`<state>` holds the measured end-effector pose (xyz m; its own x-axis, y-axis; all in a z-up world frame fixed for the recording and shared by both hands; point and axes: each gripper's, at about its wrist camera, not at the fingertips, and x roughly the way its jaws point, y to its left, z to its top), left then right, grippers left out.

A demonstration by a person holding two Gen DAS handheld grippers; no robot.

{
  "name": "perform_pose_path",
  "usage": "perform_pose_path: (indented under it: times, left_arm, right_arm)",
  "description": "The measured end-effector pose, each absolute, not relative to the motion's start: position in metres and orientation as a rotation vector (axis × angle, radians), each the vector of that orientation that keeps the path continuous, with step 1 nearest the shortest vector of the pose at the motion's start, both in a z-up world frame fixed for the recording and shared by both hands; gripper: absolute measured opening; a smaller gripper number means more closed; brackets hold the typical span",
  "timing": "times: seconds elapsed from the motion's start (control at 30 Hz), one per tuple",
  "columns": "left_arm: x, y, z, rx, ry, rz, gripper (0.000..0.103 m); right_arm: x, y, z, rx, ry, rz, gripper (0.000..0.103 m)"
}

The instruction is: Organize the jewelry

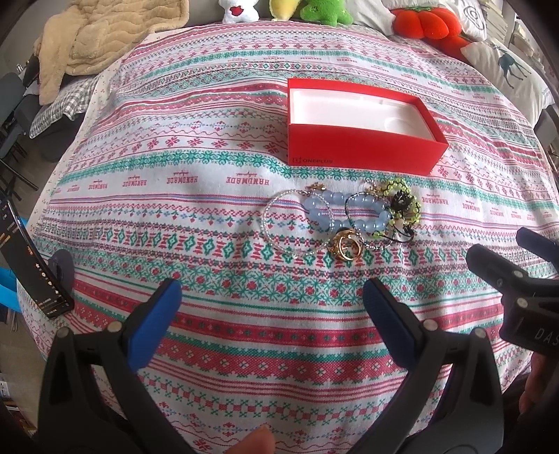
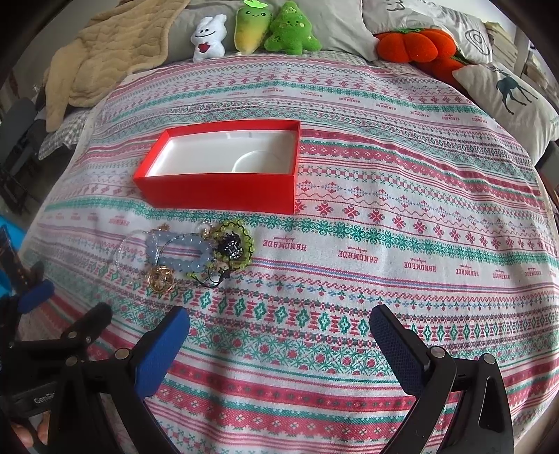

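Observation:
A heap of jewelry lies on the patterned cloth: a blue bead bracelet [image 1: 374, 220], a thin silver bangle [image 1: 270, 218], gold rings [image 1: 346, 246] and a green bead piece with a black charm [image 1: 405, 200]. The heap also shows in the right wrist view [image 2: 195, 253]. Behind it stands an open red box [image 1: 360, 153] with a white, empty inside [image 2: 223, 188]. My left gripper [image 1: 272, 293] is open and empty, just short of the heap. My right gripper [image 2: 279, 323] is open and empty, to the right of the heap.
The patterned cloth [image 2: 384, 244] covers a bed. Plush toys [image 2: 276, 29], an orange pumpkin cushion [image 2: 415, 43], a deer pillow [image 2: 510, 94] and a beige blanket [image 2: 104, 52] line the far edge. A dark phone-like object [image 1: 31, 265] sits at the left edge.

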<state>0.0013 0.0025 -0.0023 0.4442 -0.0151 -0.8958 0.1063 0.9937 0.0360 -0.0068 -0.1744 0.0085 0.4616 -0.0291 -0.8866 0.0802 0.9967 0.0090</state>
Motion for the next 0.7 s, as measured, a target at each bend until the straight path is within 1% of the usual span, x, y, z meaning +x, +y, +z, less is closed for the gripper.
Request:
perform_pose_path:
  times: [0.7]
  left_arm:
    - [0.0015, 0.0027, -0.0034, 0.094, 1.109, -0.072, 0.103]
  right_arm:
    - [-0.0070, -0.1733, 0.0093, 0.047, 1.091, -0.066, 0.103]
